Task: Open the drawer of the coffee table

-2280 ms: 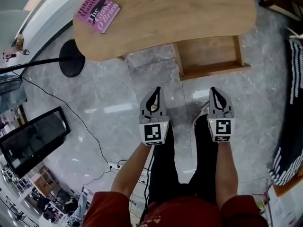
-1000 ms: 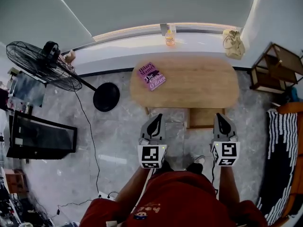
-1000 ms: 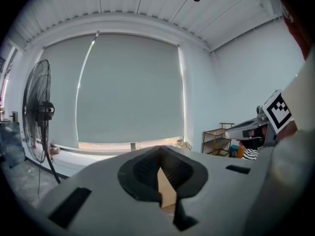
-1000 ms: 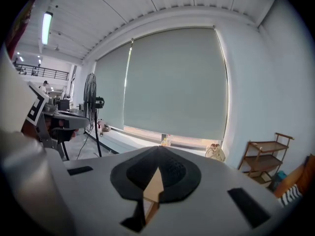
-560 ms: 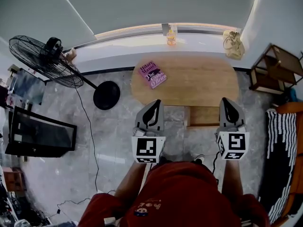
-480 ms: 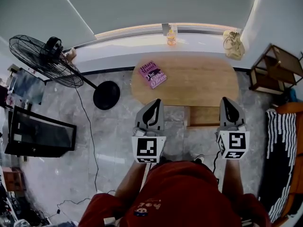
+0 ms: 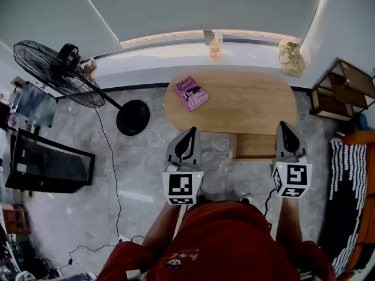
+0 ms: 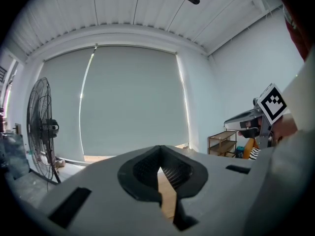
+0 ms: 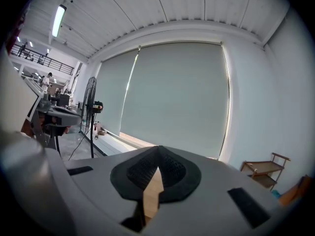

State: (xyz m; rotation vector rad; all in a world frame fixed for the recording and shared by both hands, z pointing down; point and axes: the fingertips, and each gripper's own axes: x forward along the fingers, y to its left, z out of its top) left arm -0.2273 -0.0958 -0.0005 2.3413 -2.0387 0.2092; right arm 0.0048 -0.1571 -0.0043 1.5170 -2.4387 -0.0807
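Grey marble floor (image 7: pixel 146 163) spreads below the person, with a low oval wooden counter (image 7: pixel 246 101), the coffee table of the task, standing before a long windowsill. A pink book (image 7: pixel 191 93) lies on the counter's left end. The drawer (image 7: pixel 253 145) juts out from the counter's near edge toward the person, so the opening looks done, or very nearly so; how far its runners would let it travel cannot be told from above.

The left hand-held gripper (image 7: pixel 188 134) and the right hand-held gripper (image 7: pixel 286 129) are both held up over the floor, apart from the counter and the drawer. Each has its jaws closed tip to tip with nothing between them. What is left, by this reading, is at most a check that the drawer is fully out.

Room to move is good straight ahead. To the left stand a fan (image 7: pixel 55 75) with its round base (image 7: pixel 134 117) and trailing cable; to the right a shelf unit (image 7: pixel 343 89) sits close to the counter's end.
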